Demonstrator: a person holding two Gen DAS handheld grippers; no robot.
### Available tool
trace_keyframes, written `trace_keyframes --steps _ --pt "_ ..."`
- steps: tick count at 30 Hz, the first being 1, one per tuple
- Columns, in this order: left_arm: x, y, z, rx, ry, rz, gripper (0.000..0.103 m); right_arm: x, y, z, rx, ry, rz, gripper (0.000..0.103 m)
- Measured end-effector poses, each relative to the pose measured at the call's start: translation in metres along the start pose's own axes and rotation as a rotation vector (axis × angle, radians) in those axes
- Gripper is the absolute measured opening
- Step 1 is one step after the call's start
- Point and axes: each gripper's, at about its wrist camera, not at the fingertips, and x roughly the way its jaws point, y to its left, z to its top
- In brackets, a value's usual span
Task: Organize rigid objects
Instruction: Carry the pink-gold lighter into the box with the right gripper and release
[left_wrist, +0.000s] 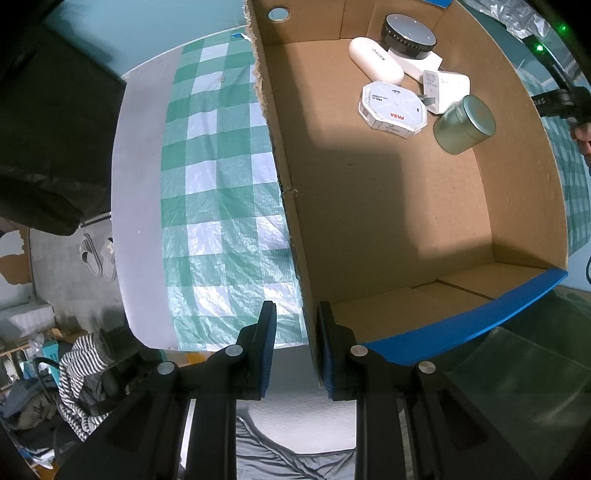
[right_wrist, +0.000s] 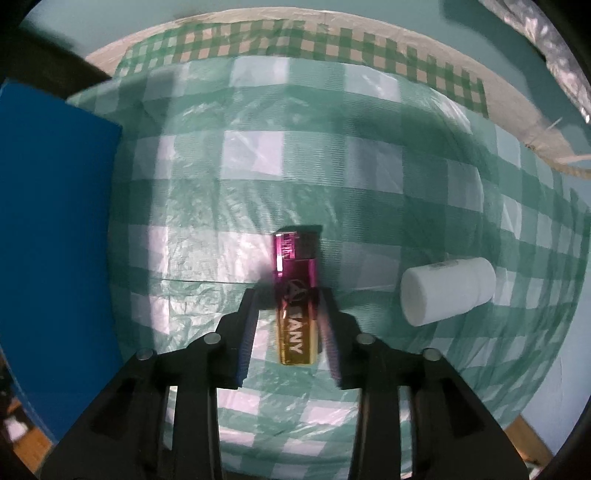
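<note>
Green-checked tablecloth (right_wrist: 369, 206); teal walls (left_wrist: 147, 26)

The left gripper (left_wrist: 296, 314) has its two fingers close together, pinching a thin wall. The right gripper (right_wrist: 290, 299) has its fingers apart around something small.

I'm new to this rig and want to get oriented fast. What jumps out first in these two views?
The shiny pink-and-gold lighter lies on the green checked tablecloth, between the open fingers of the right gripper, with a white cylinder to its right. In the left view, the left gripper straddles a wall of the cardboard box, where small items cluster in the far corner.
</note>
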Motion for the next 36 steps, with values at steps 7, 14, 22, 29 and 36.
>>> trace_keyframes --steps 7,14,22,29,36 --pt "-0.001 -0.001 0.0 0.005 -0.003 -0.006 0.022 -0.001 0.012 -0.001 -0.03 -0.011 -0.039 0.022" --pt "-0.004 0.0 0.001 0.013 -0.007 -0.008 0.022 -0.019 0.021 -0.009 -0.07 -0.018 0.003 0.022" --pt "-0.005 -0.001 0.0 0.023 -0.01 -0.005 0.022 -0.062 0.046 -0.029 -0.172 -0.058 0.037 0.022" --pt "-0.005 -0.002 -0.001 0.024 -0.013 -0.002 0.022 -0.097 0.07 -0.034 -0.253 -0.103 0.087 0.022" --pt "-0.006 -0.001 -0.002 0.021 -0.014 -0.001 0.022 -0.123 0.107 -0.028 -0.35 -0.145 0.12 0.022"
